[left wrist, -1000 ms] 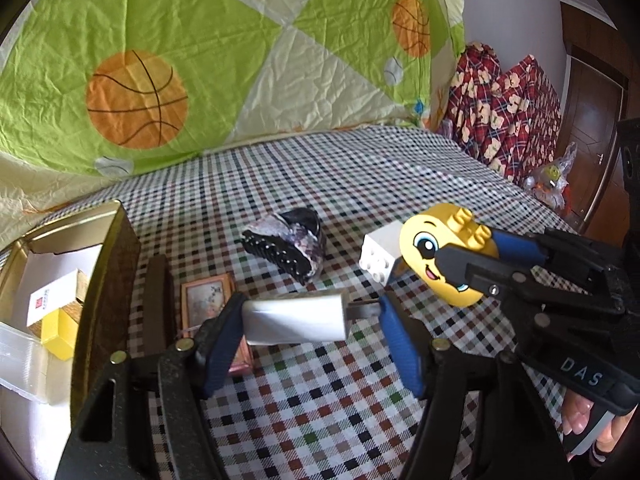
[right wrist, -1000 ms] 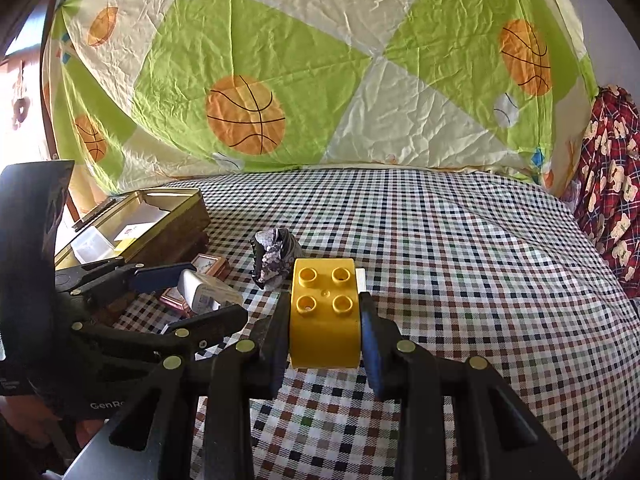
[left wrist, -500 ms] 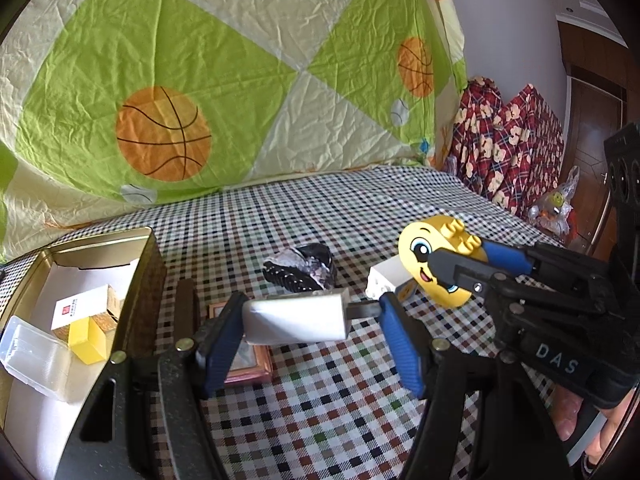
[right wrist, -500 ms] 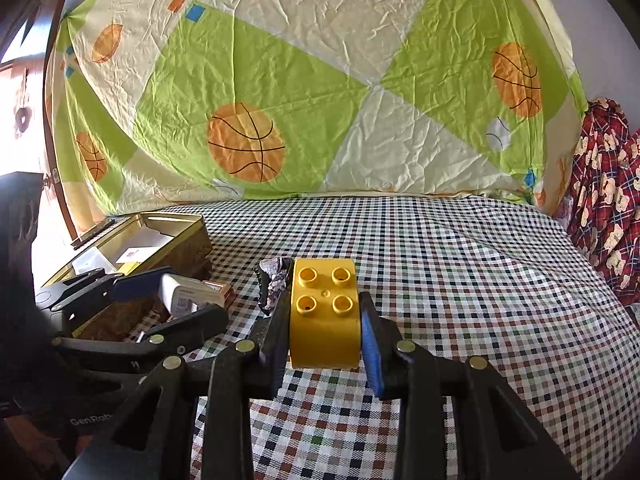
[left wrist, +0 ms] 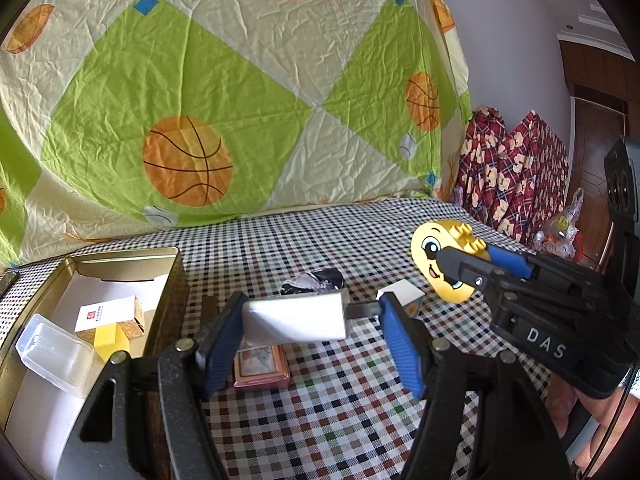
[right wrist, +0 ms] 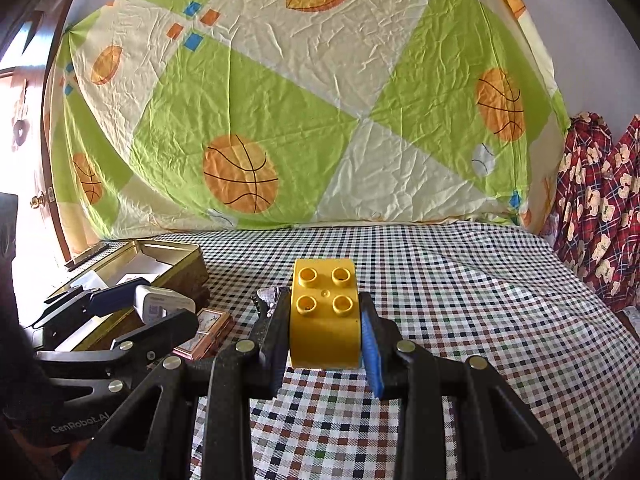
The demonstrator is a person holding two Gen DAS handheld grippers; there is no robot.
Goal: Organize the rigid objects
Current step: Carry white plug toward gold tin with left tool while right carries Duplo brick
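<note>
While the left gripper point(left wrist: 312, 332) is clamping a smooth, light white charger point(left wrist: 294, 318) lengthwise at lower centre, the right gripper point(right wrist: 324, 332) is squeezing a rigid yellow toy brick point(right wrist: 323, 314) by its flat sides, centre frame.

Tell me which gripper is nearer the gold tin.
Left. The left gripper, holding the white charger, hangs just beside the gold tin; the right gripper, gripping the yellow block, is farther away.
</note>
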